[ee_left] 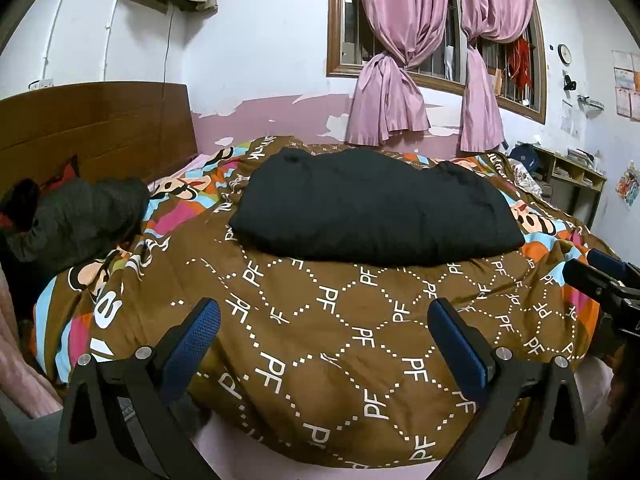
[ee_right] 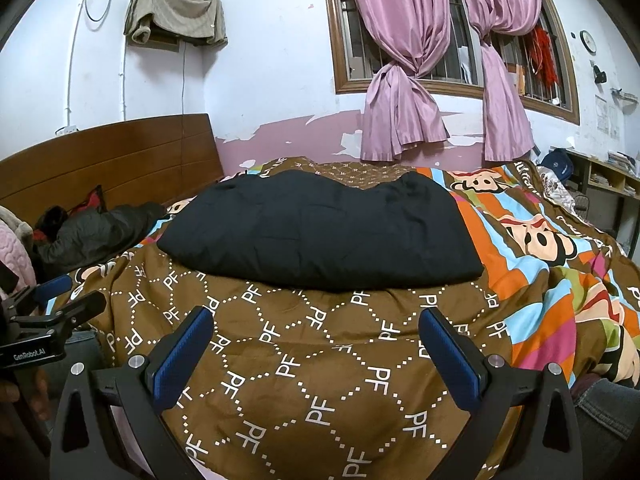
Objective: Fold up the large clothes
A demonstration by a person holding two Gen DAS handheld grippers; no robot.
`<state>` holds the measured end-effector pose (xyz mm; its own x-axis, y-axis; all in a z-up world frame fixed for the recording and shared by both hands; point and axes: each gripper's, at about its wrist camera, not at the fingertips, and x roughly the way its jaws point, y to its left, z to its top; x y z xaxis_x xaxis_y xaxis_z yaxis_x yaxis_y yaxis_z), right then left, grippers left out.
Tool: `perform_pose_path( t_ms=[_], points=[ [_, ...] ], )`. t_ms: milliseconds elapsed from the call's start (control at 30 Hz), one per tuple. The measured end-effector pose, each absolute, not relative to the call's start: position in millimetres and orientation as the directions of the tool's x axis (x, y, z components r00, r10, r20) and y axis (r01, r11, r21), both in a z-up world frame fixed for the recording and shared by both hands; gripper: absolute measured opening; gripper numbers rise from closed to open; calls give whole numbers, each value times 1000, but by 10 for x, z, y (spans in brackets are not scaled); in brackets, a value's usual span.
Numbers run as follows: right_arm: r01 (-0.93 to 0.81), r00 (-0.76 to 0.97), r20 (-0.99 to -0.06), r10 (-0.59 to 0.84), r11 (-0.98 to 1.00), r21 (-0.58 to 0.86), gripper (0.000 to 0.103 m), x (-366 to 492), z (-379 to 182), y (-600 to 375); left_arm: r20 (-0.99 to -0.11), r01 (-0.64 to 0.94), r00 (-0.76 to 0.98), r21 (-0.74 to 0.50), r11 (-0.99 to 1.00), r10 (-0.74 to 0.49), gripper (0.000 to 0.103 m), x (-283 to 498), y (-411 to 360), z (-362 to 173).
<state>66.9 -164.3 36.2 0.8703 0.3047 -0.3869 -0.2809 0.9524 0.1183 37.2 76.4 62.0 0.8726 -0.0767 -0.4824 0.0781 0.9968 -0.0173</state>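
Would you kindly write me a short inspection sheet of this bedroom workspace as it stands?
Surface: bed with patterned brown quilt, rumpled.
Job's things: black garment lies folded on the quilt, apart from both grippers.
Clutter: dark jacket heaped by the headboard.
Grippers: left gripper open, empty; right gripper open, empty.
Cables: a cord hangs down the wall behind the headboard.
Surroundings: pink curtains tied at a barred window; wall clock; shelf unit at right.
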Motion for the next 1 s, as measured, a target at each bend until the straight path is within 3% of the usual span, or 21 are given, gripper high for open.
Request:
perform_pose_path(
  t_ms=[1000],
  points=[
    [-284,867,-391,309,951,123,103,679,345,-1623,-479,81,874,-12,997,-77,101,367,746,619]
  ],
)
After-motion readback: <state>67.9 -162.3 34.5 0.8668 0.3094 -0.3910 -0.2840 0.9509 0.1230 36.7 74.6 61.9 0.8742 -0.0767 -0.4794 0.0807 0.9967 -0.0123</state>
